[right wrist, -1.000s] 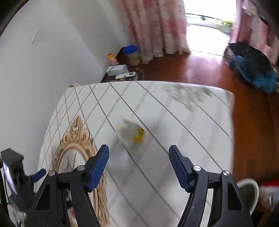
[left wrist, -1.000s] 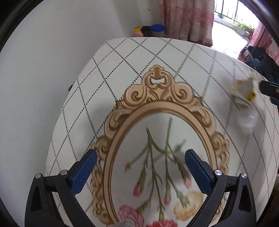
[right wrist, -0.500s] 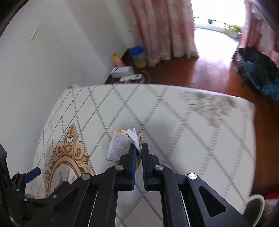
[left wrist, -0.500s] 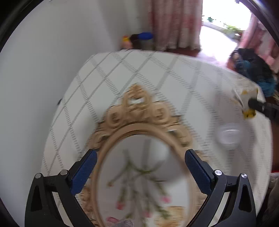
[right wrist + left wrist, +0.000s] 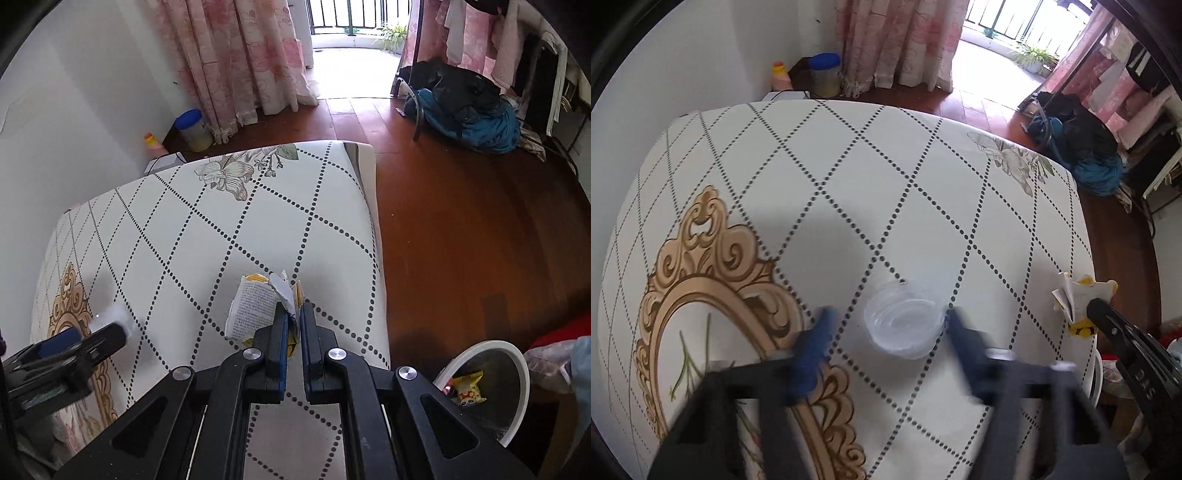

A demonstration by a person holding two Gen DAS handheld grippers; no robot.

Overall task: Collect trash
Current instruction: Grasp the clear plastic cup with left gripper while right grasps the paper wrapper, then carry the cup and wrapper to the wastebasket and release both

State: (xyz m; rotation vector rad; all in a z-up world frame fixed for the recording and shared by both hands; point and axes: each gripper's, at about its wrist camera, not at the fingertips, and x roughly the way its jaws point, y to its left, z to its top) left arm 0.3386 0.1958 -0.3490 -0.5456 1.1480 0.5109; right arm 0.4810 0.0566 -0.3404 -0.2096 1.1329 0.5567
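My right gripper (image 5: 293,314) is shut on a crumpled white and yellow paper wrapper (image 5: 255,306) and holds it above the table's right edge. The wrapper also shows in the left wrist view (image 5: 1078,302), pinched by the right gripper (image 5: 1097,306). My left gripper (image 5: 886,325) is open, its blurred fingers on either side of a clear plastic cup (image 5: 905,321) that sits on the tablecloth. In the right wrist view the cup (image 5: 110,317) is a white blur by the left gripper (image 5: 88,336). A white trash bin (image 5: 517,362) with a yellow wrapper inside stands on the floor at the lower right.
The table (image 5: 849,177) has a white cloth with a dotted diamond pattern and a gold oval frame print (image 5: 701,280). A wall runs along its left. Jars (image 5: 192,129) and pink curtains (image 5: 240,59) stand beyond it. A blue and black clothes pile (image 5: 465,107) lies on the wood floor.
My right gripper shut on the wrapper and lifted it toward the table's right edge. My left gripper moved right to the clear cup and its fingers have come closer together around it.
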